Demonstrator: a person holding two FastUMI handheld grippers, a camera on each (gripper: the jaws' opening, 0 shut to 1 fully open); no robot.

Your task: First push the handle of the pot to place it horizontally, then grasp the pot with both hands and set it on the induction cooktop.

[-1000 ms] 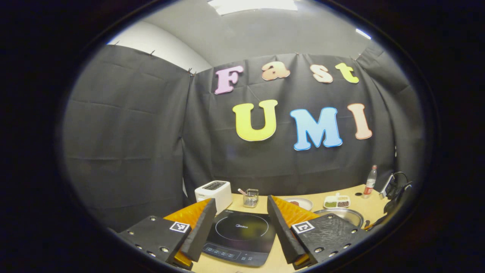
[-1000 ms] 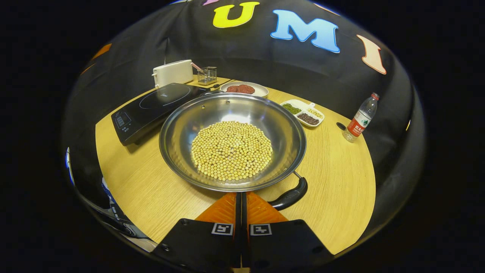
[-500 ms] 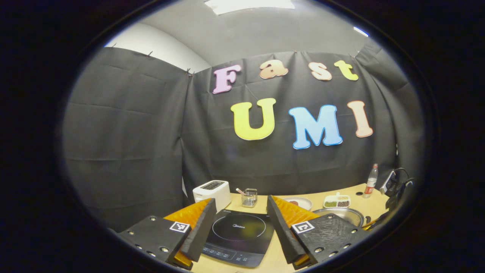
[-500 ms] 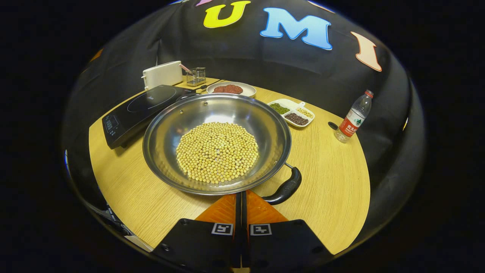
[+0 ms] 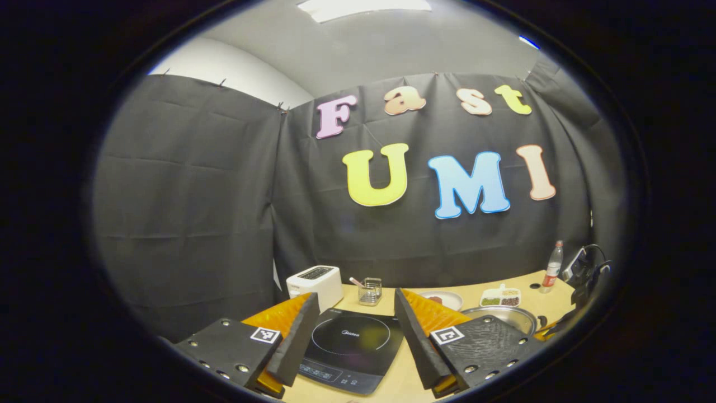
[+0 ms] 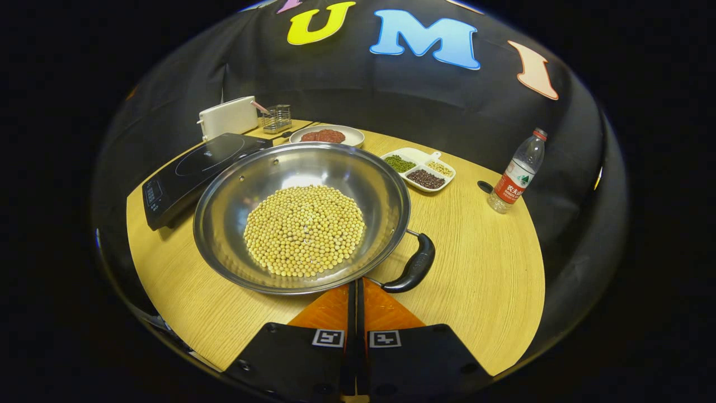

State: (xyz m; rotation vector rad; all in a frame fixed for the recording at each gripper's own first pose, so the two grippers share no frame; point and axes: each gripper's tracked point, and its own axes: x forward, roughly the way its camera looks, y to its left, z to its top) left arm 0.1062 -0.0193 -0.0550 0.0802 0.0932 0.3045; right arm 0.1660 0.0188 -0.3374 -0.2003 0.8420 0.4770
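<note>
A steel pot (image 6: 302, 215) holding a bed of yellow soybeans (image 6: 305, 230) sits mid-bench (image 6: 481, 280), its rim just beside the black induction cooktop (image 6: 193, 168) to its left in the right gripper view. Its black handle (image 6: 415, 270) curves off the near right rim. The right claw (image 6: 356, 291), fingers pressed together on nothing, points at the pot's near rim beside that handle. The left claw (image 5: 352, 330) is held wide apart and empty above the cooktop (image 5: 352, 347), the pot's rim (image 5: 503, 316) to its right. Behind stand a white toaster (image 6: 228, 116), wire basket (image 6: 276, 118), plate of red food (image 6: 327, 135), divided dish of beans (image 6: 419, 169) and water bottle (image 6: 514, 173).
</note>
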